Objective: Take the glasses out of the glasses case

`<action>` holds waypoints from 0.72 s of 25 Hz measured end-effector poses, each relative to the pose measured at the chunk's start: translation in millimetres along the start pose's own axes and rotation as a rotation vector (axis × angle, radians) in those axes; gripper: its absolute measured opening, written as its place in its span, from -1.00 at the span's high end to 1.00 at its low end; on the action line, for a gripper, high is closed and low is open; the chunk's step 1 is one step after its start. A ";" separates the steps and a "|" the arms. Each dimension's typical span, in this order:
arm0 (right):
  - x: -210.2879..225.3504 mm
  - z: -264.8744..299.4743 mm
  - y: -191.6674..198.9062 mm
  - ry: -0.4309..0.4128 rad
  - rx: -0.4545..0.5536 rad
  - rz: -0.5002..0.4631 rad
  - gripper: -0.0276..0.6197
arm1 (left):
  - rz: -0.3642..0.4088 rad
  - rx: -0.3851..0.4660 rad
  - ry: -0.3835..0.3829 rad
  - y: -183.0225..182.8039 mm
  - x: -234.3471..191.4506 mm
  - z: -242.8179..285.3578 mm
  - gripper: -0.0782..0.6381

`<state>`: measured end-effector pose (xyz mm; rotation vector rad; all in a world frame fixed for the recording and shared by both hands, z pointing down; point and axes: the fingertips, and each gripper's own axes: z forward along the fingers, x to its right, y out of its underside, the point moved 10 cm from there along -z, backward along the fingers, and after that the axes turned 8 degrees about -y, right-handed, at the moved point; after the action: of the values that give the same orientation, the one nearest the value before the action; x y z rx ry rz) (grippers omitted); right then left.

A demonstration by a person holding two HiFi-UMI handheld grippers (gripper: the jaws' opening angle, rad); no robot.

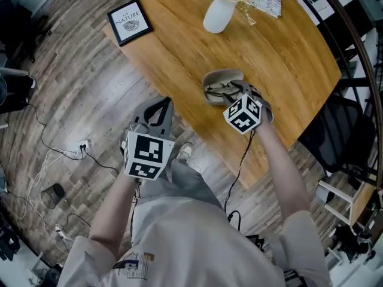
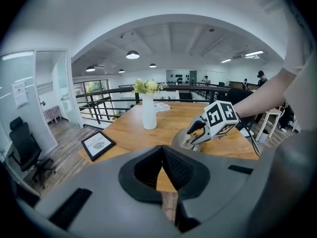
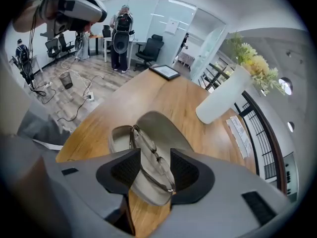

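Now the glasses (image 3: 156,158) lie folded in the open grey case (image 3: 161,125), which sits on the bench (image 3: 163,95) near the edge closest to the person. In the right gripper view their long axis runs from upper left to lower right, almost along the gap between the jaws, so the pads flank the frame across its narrow width rather than end to end. The right claw (image 3: 154,168) is the nearer one by far. It points steeply down over the case with its jaws spread wide. The glasses and part of the case shell stand between the pads, but neither pad presses on anything, so it holds nothing yet. The coming move probably calls for sinking a little further and closing near the bridge. The likely risk is that a pad catches the case shell along with the frame, since both lie in the same gap. The left claw (image 2: 161,155) is well apart from the case, out past the bench edge on the person's left in the head view. Its jaw tips meet and nothing is between them, so it looks free to steady the case.
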<state>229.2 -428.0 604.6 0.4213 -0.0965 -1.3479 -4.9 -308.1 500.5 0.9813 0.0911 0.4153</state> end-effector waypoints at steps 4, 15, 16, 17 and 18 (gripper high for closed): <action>4.3 22.4 3.4 0.008 -0.054 -0.052 0.28 | -0.011 -0.018 0.013 3.6 -10.0 4.7 0.73; -0.4 40.2 6.7 0.072 -0.069 -0.109 0.63 | -0.033 -0.052 0.021 2.5 -15.3 10.2 0.73; 1.0 37.6 6.5 0.087 -0.058 -0.094 0.64 | -0.031 -0.048 0.021 1.2 -16.0 9.6 0.73; 3.5 34.1 6.2 0.103 -0.040 -0.065 0.67 | -0.024 -0.044 0.024 0.0 -16.5 9.0 0.73; 6.7 29.5 6.0 0.113 -0.018 -0.022 0.71 | -0.012 -0.042 0.029 -0.9 -16.9 8.4 0.73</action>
<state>227.2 -440.6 632.7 0.4832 0.0140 -1.3428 -18.0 -321.6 502.6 0.9328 0.1137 0.4184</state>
